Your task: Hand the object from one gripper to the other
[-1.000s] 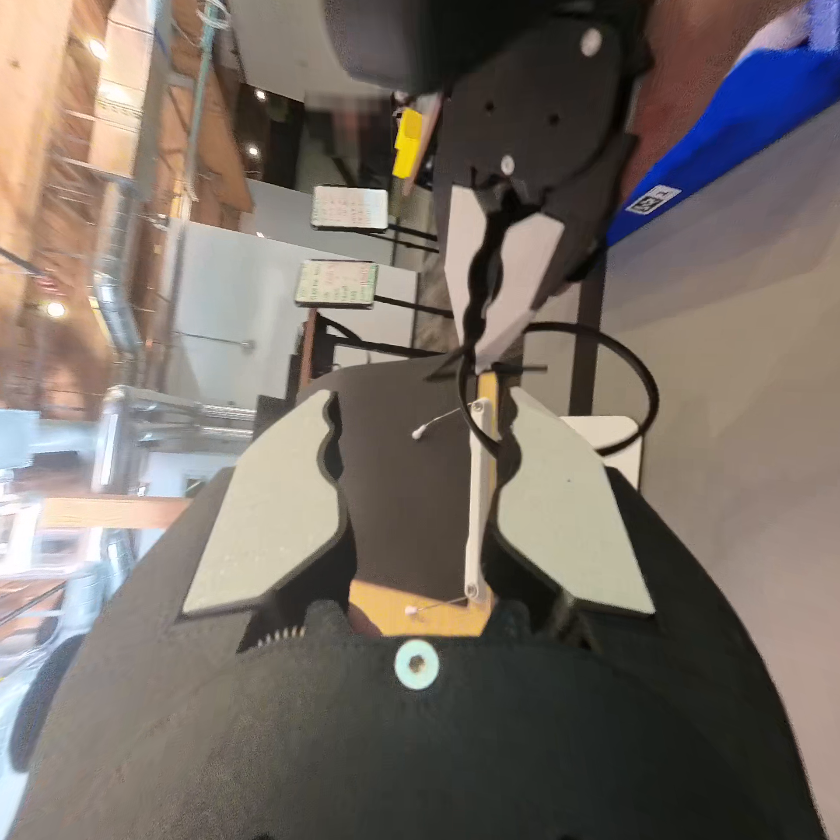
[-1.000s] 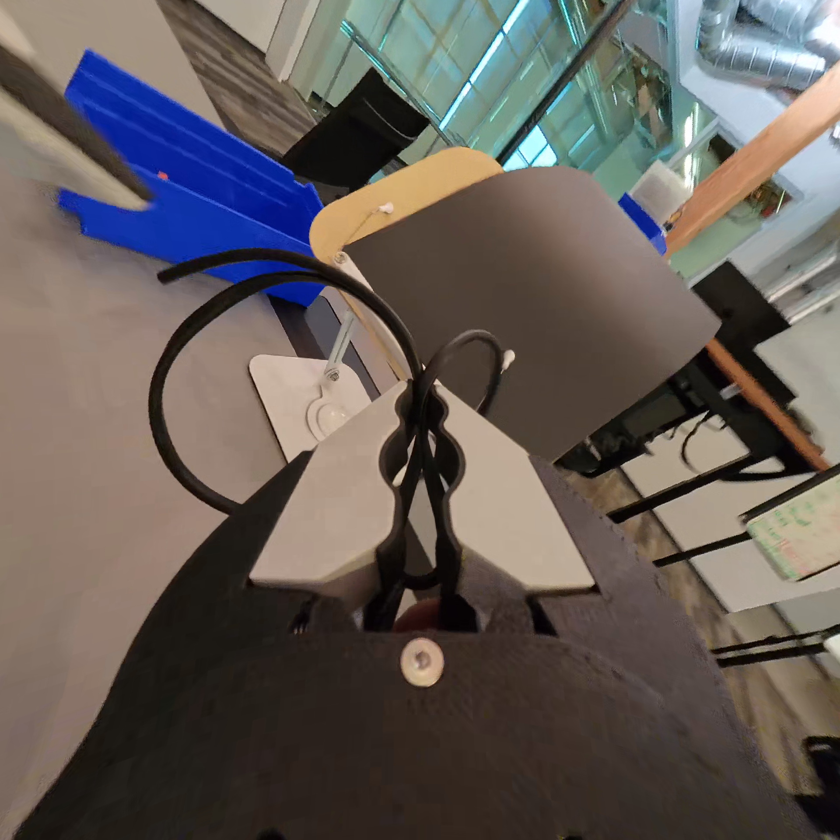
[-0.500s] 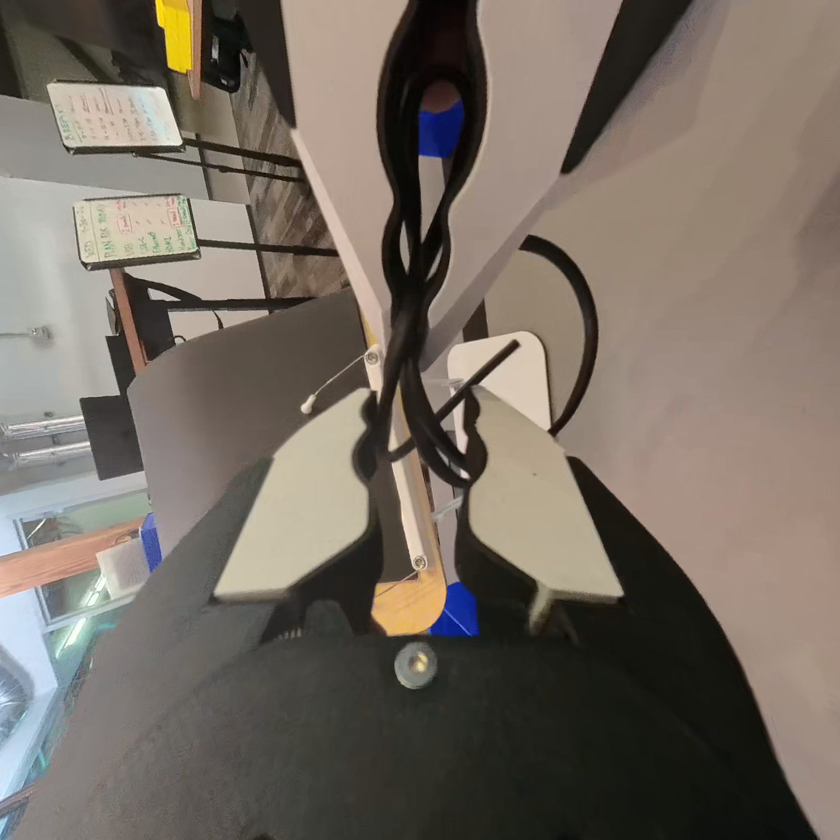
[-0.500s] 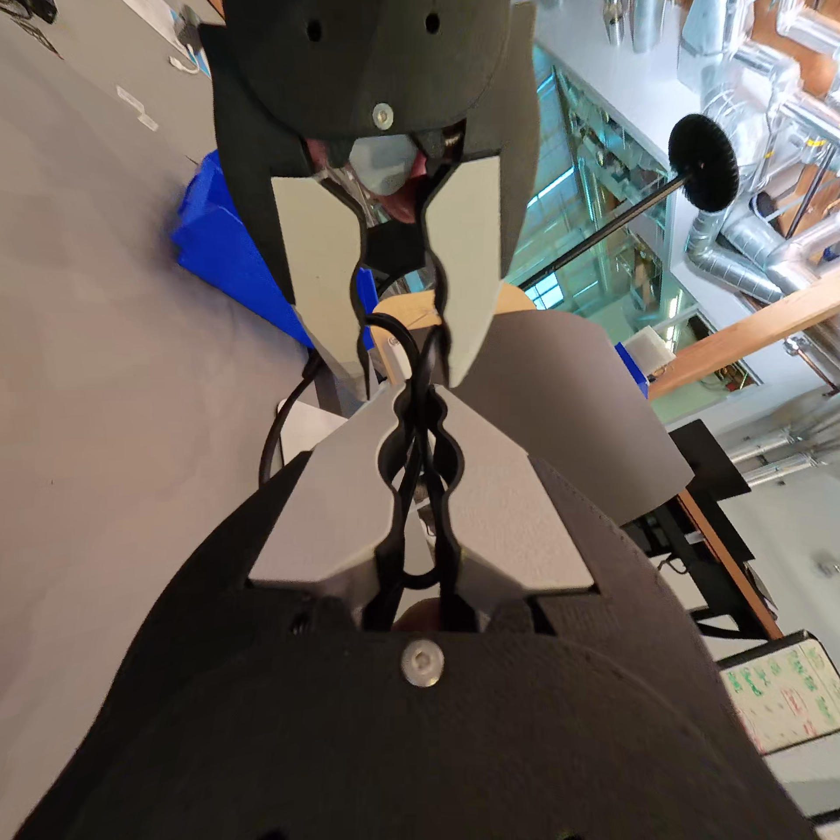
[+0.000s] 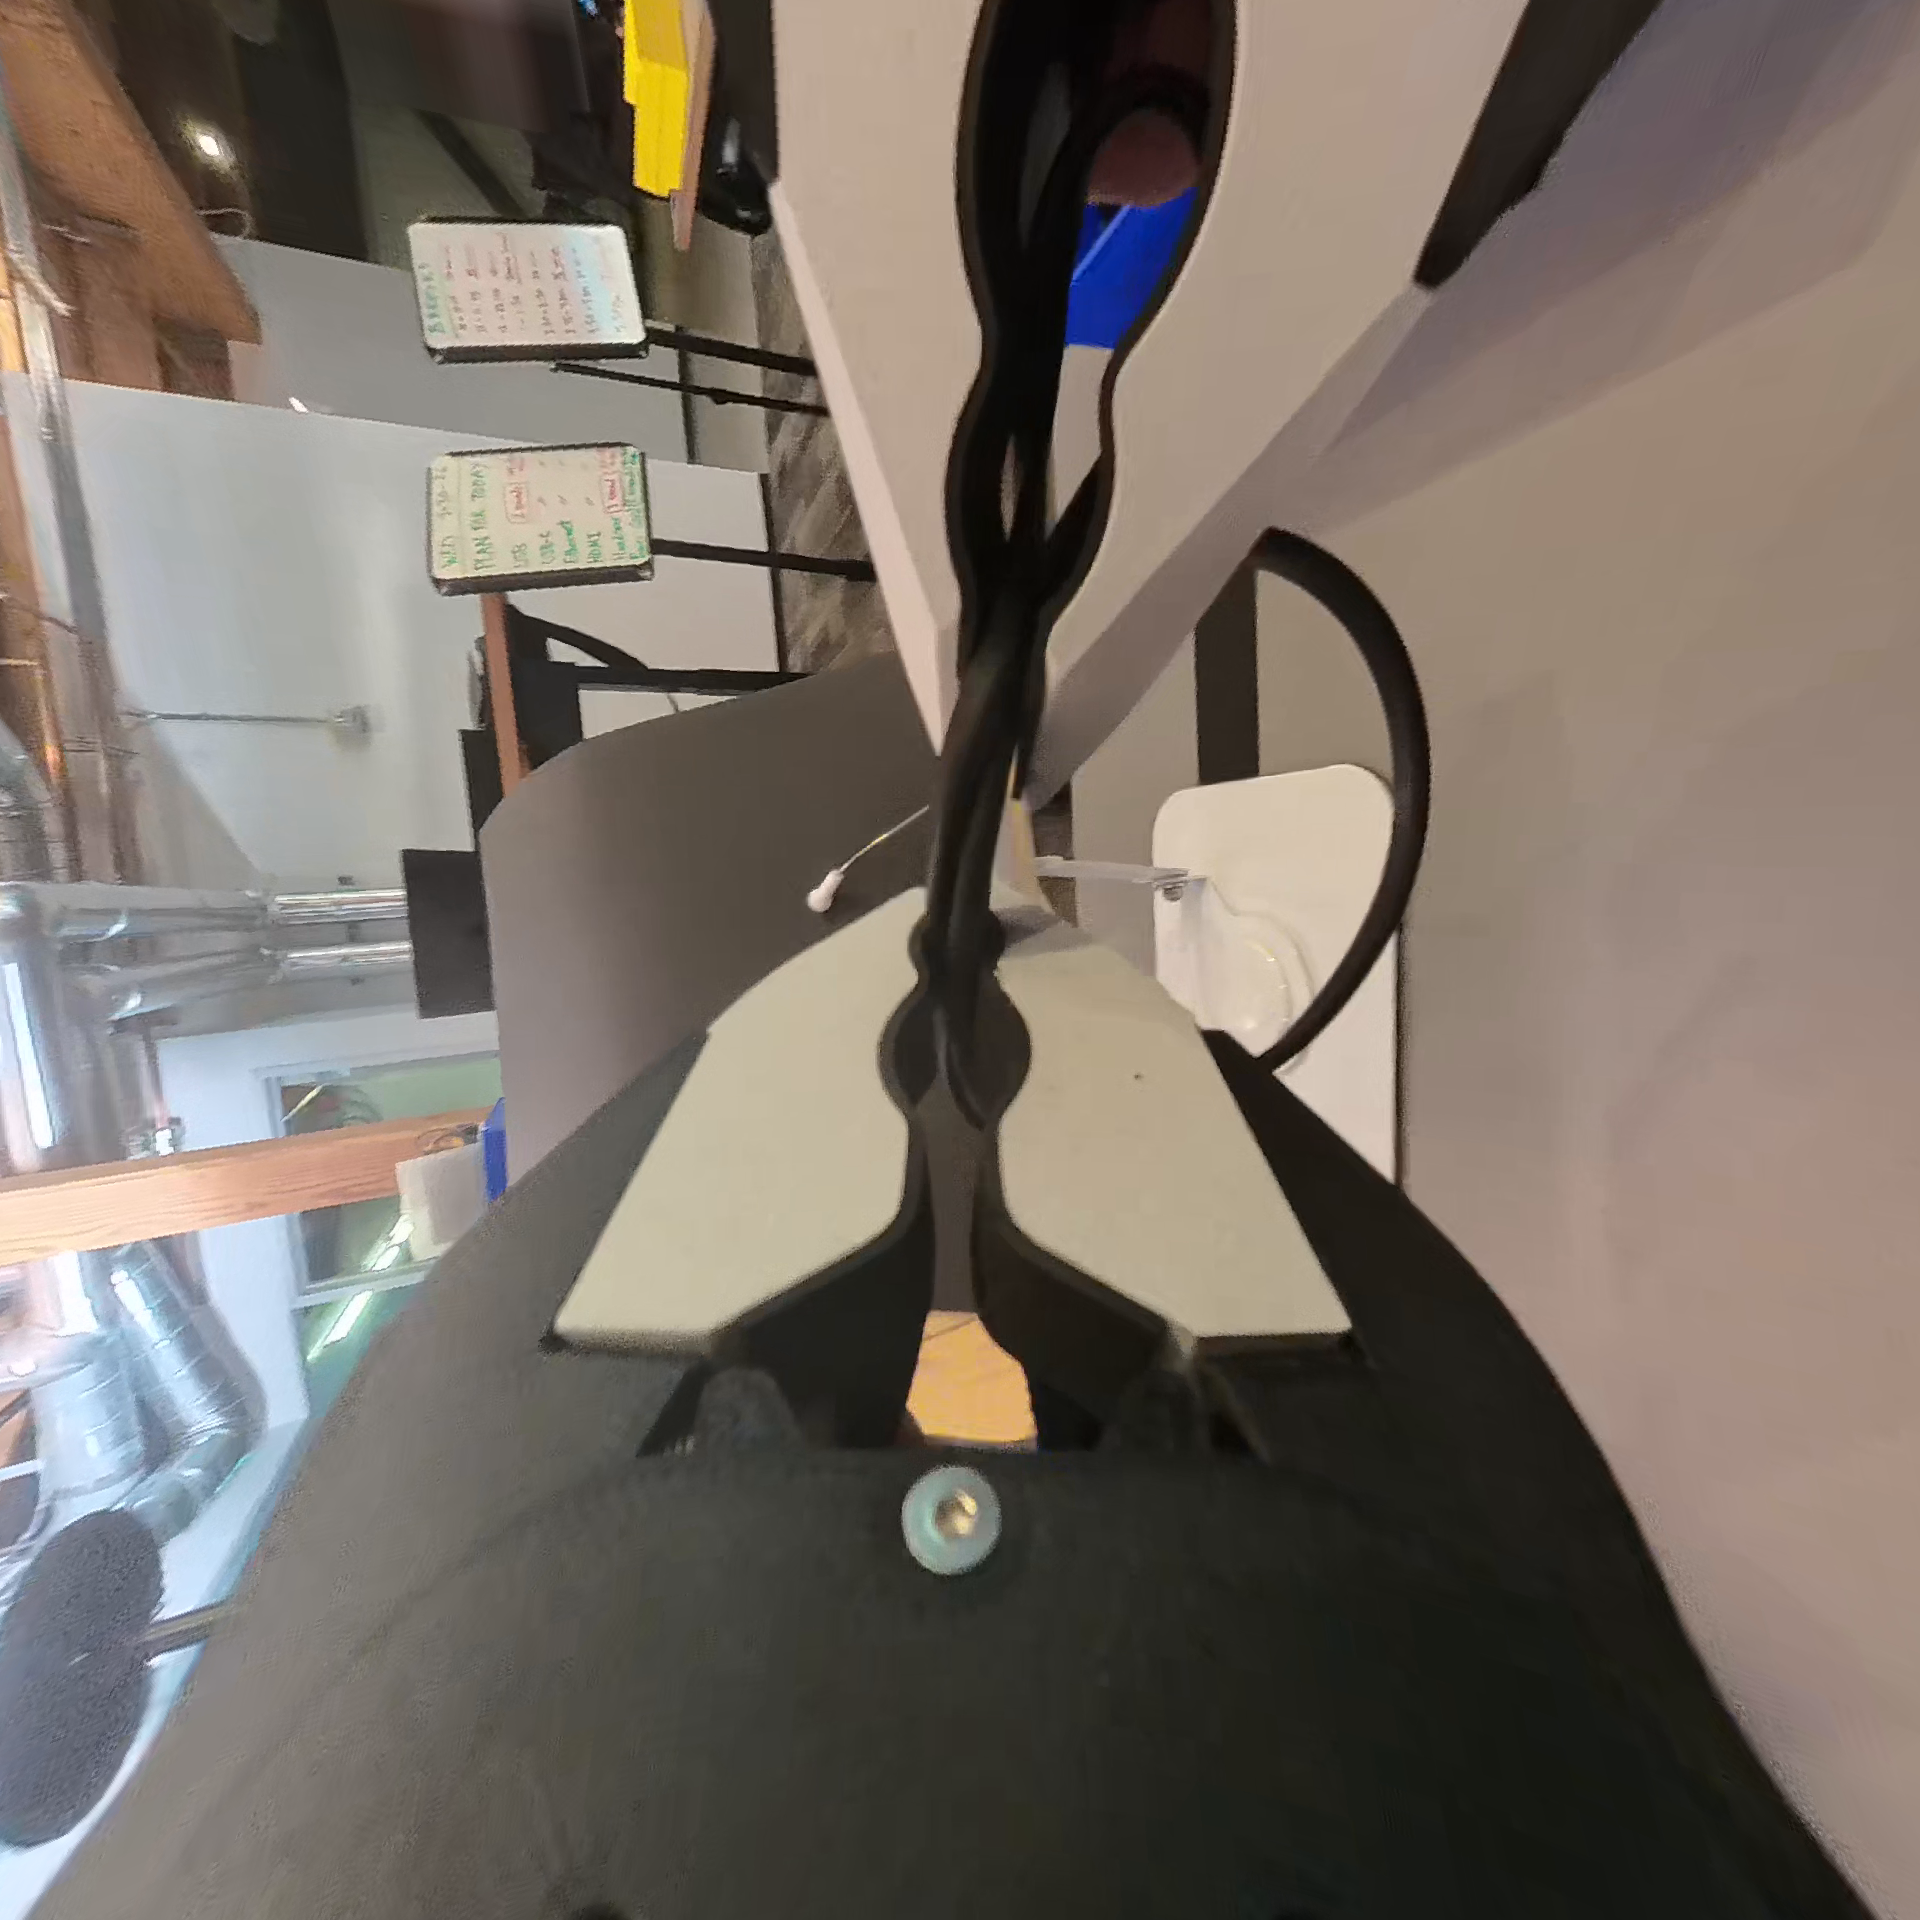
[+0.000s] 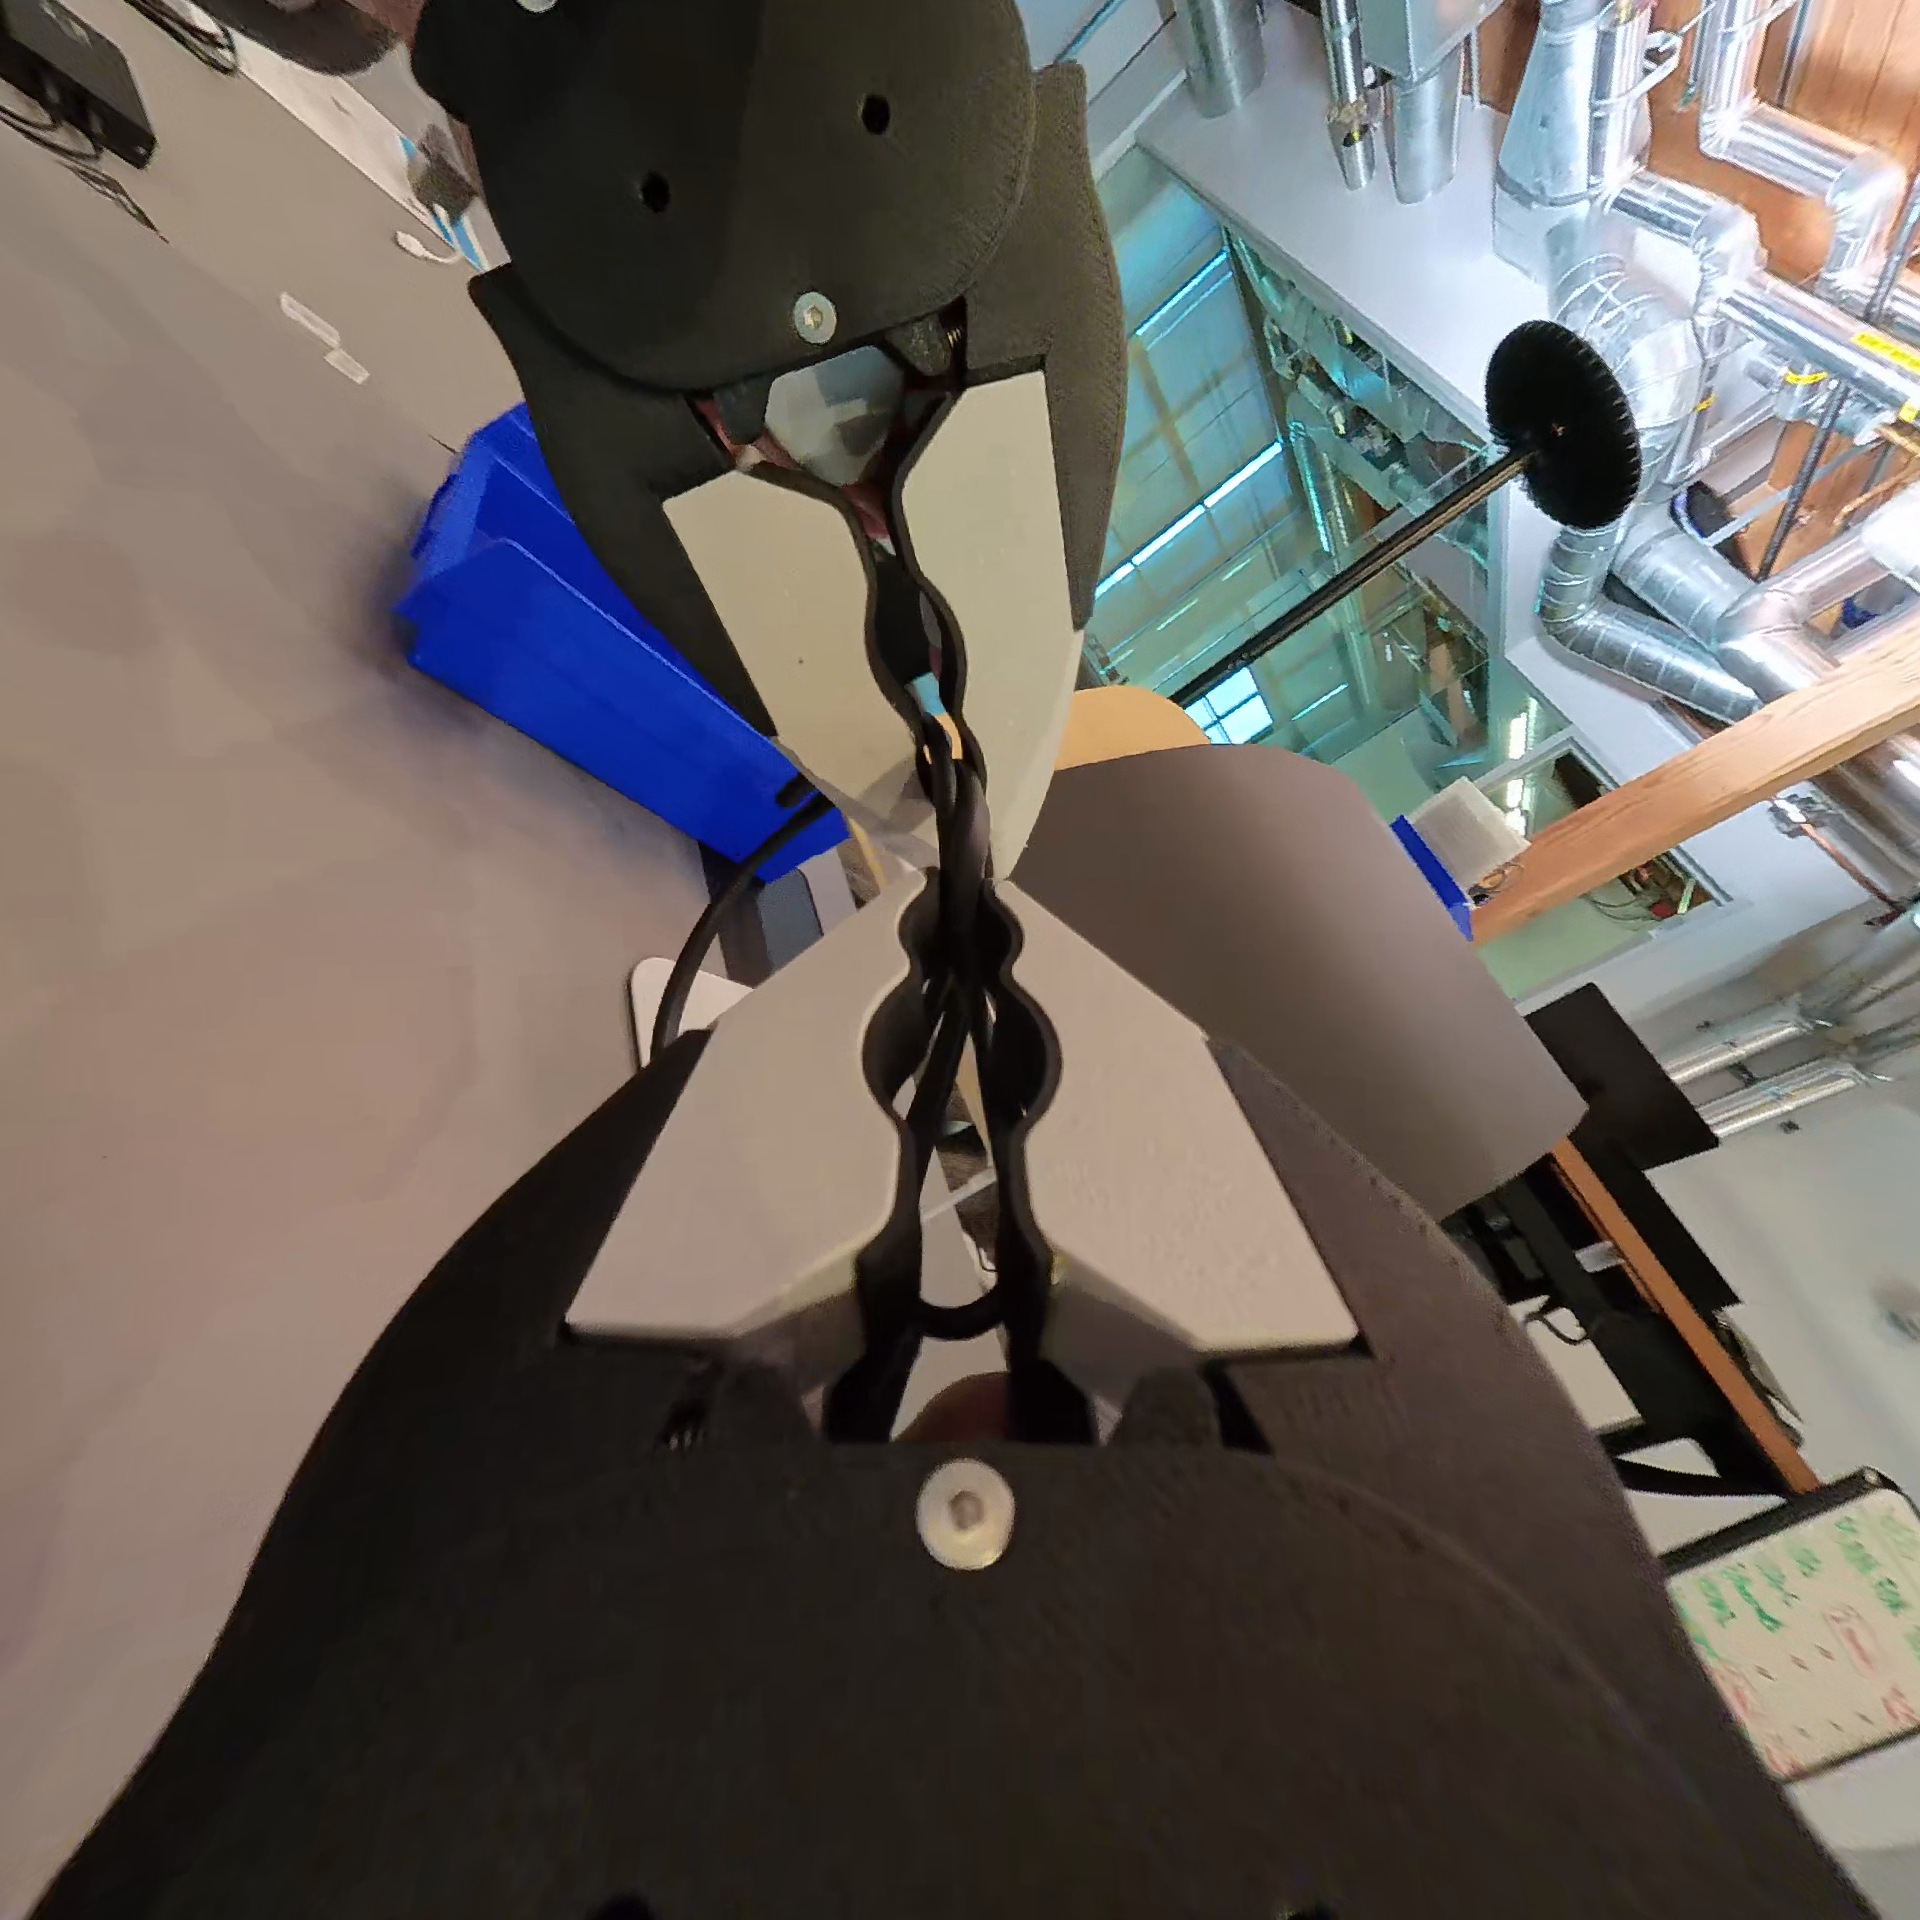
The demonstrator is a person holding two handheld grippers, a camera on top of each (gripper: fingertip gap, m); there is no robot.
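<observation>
Left wrist view: left gripper [image 5: 956,935] jaws pinched tight on the black cable [image 5: 977,769], which runs straight up into the right gripper [image 5: 1013,727] opposite; one loop bulges out over the grey desk [image 5: 1662,831]. Right wrist view: right gripper [image 6: 961,914] jaws also clamped on the cable [image 6: 961,997], tip-to-tip w/ left gripper [image 6: 951,790], blue bin [image 6: 582,665] behind.

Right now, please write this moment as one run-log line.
phase: handover | left gripper: shut on black cable | right gripper: shut on cable | both hold it
</observation>
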